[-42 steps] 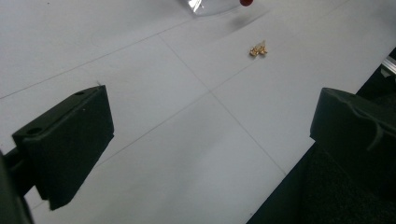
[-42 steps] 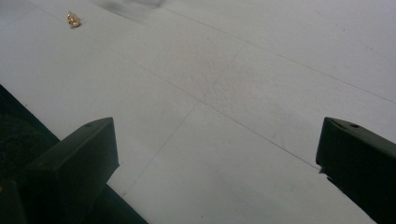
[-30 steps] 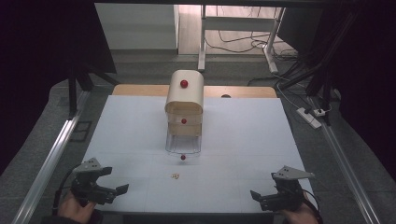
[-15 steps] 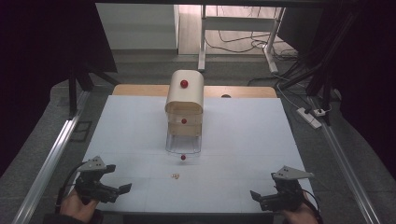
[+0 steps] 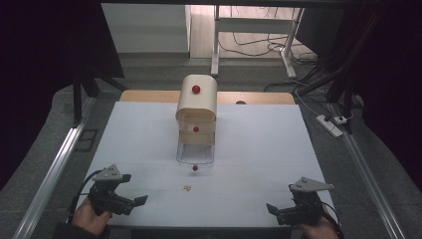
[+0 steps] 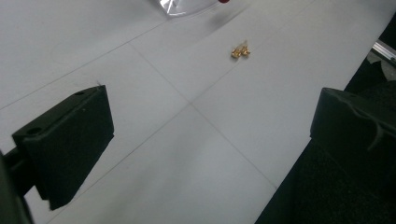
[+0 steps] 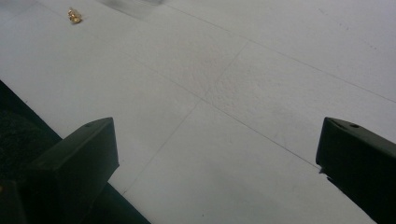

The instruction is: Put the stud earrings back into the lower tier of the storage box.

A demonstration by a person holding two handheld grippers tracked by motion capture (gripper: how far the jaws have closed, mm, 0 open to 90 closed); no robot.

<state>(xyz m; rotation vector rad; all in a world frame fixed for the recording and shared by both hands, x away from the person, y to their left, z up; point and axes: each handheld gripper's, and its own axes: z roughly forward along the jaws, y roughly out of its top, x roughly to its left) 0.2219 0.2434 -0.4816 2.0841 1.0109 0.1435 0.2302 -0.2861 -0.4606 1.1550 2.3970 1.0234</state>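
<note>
**A:** What is laid out, starting with the biggest thing?

**B:** A white desk (image 5: 298, 149) takes up the middle of the high view. At its upper centre stands a small rounded wooden cabinet (image 5: 197, 102) with red knobs. Its lowest drawer, a clear one (image 5: 195, 153), is pulled out toward the bottom of the frame, with a red knob (image 5: 195, 168) at its front.

**A:** And the grippers?

**B:** The left gripper (image 5: 135, 203) sits at the lower left of that frame and the right gripper (image 5: 271, 209) at the lower right, each held in a hand near the desk's front edge. In both gripper views the two black fingers stand wide apart with only bare desk between them, so neither holds anything.

**A:** Where is the thing to pick up?

**B:** A tiny gold piece (image 5: 186, 187), possibly an earring, lies alone on the desk at lower centre, just below the open drawer and between the two grippers. In the left gripper view it is at upper centre (image 6: 240, 50); in the right gripper view it is at the far upper left (image 7: 74, 16).

**A:** How should the pick go?

**B:** I judge the left gripper better aimed, since the piece lies nearly ahead of it. Being so small and flat, it probably needs the fingers lowered close to the desk, centred on either side of it, then closed slowly so it is not flicked away. The open drawer looks like the place to put it.
</note>
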